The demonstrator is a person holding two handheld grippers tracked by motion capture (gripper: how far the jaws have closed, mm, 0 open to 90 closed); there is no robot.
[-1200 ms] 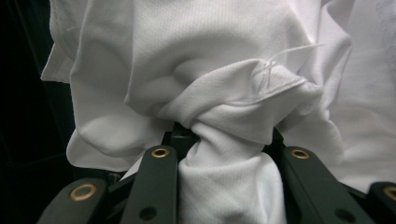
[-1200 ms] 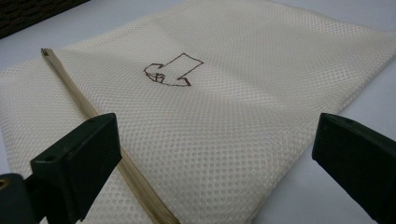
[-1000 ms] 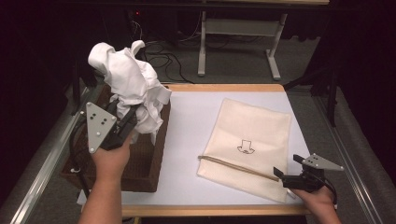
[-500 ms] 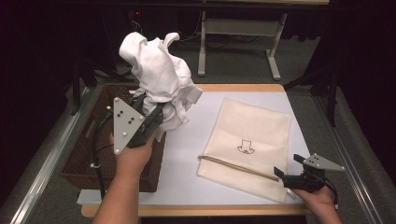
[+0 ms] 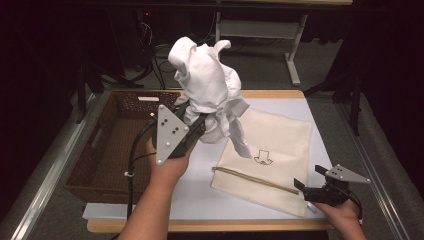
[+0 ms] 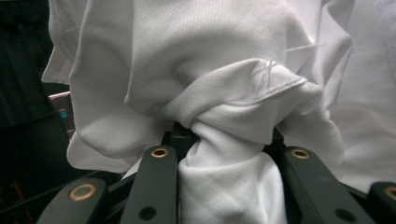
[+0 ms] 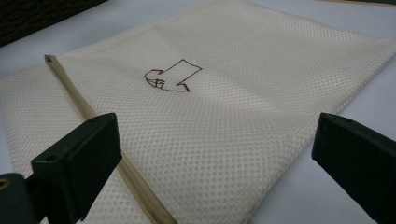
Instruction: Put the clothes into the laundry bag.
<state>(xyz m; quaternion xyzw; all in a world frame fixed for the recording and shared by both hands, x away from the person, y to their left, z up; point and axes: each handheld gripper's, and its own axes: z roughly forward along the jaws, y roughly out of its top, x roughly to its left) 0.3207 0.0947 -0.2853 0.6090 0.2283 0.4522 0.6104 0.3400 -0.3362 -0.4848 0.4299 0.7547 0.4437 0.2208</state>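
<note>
Two grippers: left gripper (image 5: 192,131) clamps white cloth (image 5: 207,92) beside basket (image 5: 107,150); right gripper (image 5: 307,187) gapes over mesh bag (image 5: 272,150).

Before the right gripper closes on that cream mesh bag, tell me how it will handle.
The mesh bag lies flat and thin on the table, so it will probably hang limp when lifted. Its open weave suggests it is light. The right gripper, jaws open at the zipper edge, would likely raise one corner while the rest drags.

Soft white cloth garment (image 5: 207,92) (matt); mesh bag (image 5: 270,155).
</note>
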